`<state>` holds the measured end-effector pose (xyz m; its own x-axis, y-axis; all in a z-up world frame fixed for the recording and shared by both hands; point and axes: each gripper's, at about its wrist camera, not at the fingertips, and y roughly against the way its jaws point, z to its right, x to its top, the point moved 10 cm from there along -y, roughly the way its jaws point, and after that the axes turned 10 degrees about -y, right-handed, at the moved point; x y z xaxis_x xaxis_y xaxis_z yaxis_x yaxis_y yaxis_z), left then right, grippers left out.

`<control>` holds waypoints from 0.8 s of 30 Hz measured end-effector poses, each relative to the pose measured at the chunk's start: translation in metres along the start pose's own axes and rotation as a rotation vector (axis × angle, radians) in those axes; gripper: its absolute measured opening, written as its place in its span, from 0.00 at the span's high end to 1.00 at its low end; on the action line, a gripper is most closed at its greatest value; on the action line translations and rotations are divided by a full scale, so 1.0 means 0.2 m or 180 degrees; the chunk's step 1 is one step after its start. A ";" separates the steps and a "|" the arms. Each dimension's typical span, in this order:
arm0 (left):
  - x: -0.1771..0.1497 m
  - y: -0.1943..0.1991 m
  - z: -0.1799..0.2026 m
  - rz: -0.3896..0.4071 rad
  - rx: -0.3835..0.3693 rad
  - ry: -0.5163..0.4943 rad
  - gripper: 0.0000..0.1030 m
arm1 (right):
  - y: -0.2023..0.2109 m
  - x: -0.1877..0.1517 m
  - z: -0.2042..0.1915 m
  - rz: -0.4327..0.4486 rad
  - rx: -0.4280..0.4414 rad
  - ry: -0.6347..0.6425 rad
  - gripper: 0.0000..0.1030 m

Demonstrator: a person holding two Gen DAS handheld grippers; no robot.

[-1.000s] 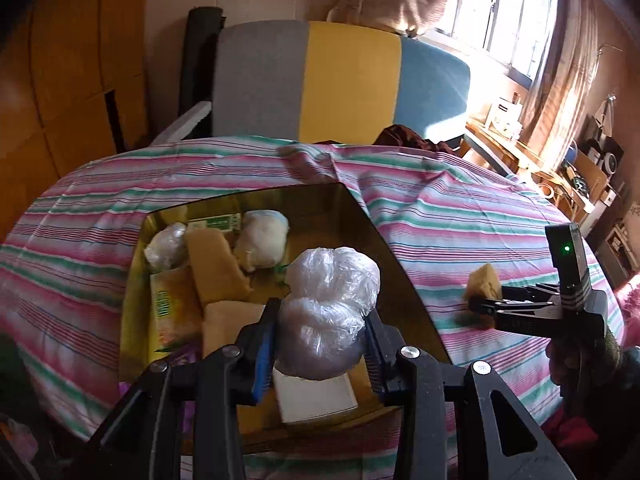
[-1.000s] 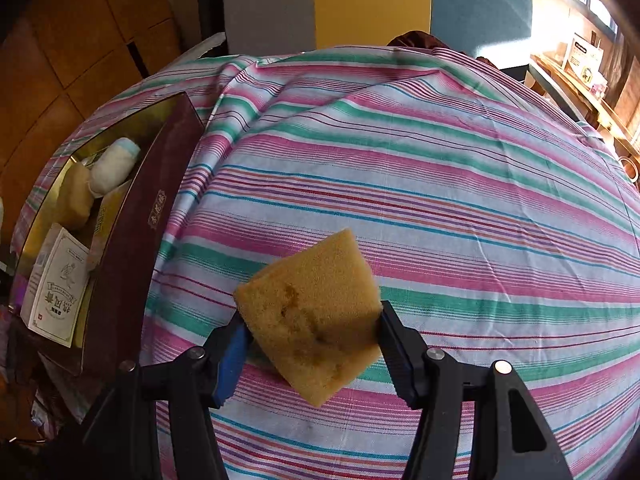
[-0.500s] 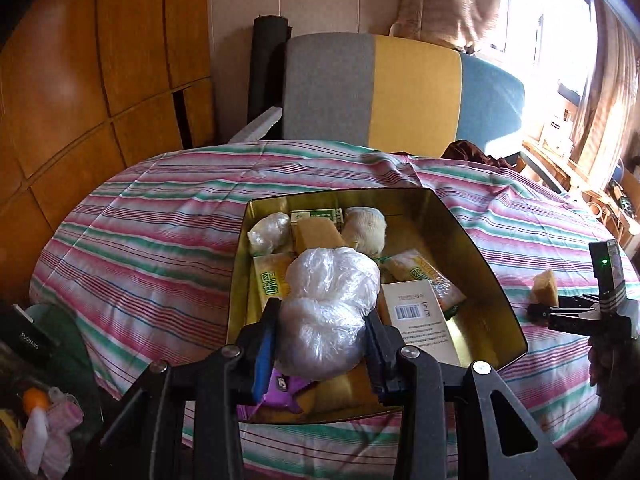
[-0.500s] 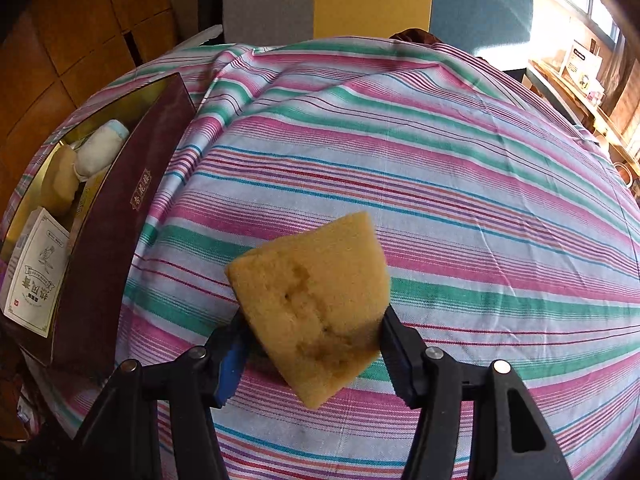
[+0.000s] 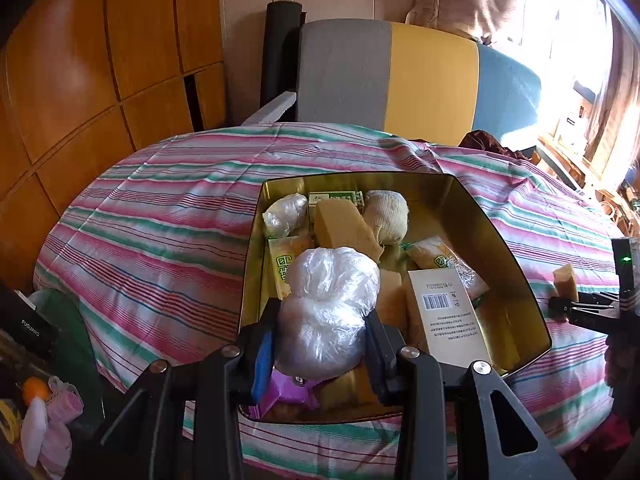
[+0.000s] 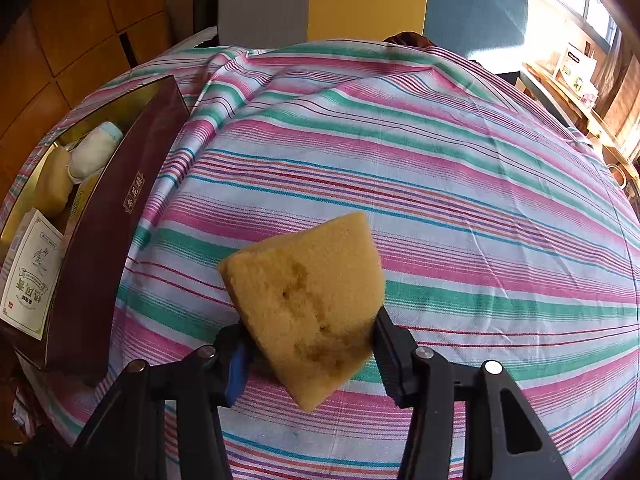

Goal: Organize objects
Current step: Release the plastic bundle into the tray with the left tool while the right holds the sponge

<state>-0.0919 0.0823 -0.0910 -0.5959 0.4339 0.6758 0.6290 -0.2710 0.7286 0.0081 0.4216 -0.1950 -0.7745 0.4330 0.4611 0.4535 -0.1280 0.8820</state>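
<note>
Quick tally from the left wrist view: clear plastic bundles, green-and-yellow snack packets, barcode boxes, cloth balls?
Clear plastic bundles: 2
Snack packets: 2
Barcode box: 1
Cloth ball: 1
Total: 6

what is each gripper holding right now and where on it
Left gripper: crumpled plastic bag, pinched at its lower sides. Right gripper, jaws closing: yellow sponge, lower edges.

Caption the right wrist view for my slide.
Right gripper closing on a yellow sponge above the striped tablecloth.
</note>
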 end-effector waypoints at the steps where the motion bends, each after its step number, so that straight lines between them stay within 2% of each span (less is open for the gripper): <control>1: -0.01 -0.01 0.00 -0.0016 -0.0004 0.0009 0.62 | 0.00 0.00 0.00 0.0000 -0.0003 0.0008 0.49; 13: -0.01 -0.04 0.01 -0.0076 0.0000 -0.0012 0.62 | 0.00 0.01 -0.01 0.0027 -0.0065 0.0095 0.50; 16: -0.02 -0.06 -0.03 -0.0141 -0.0157 0.0210 0.62 | 0.00 0.01 -0.01 0.0032 -0.0074 0.0117 0.51; 21: 0.01 -0.05 -0.22 -0.0098 -0.0010 0.0457 0.62 | 0.00 0.01 -0.01 0.0041 -0.0087 0.0149 0.51; 24: 0.02 -0.06 -0.28 -0.0105 -0.0144 0.0640 0.62 | 0.00 0.02 -0.01 0.0039 -0.0085 0.0152 0.51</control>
<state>-0.1290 0.0397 -0.0909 -0.7063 0.2643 0.6568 0.5871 -0.2997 0.7520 0.0048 0.4210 -0.1929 -0.7894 0.3883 0.4755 0.4517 -0.1571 0.8782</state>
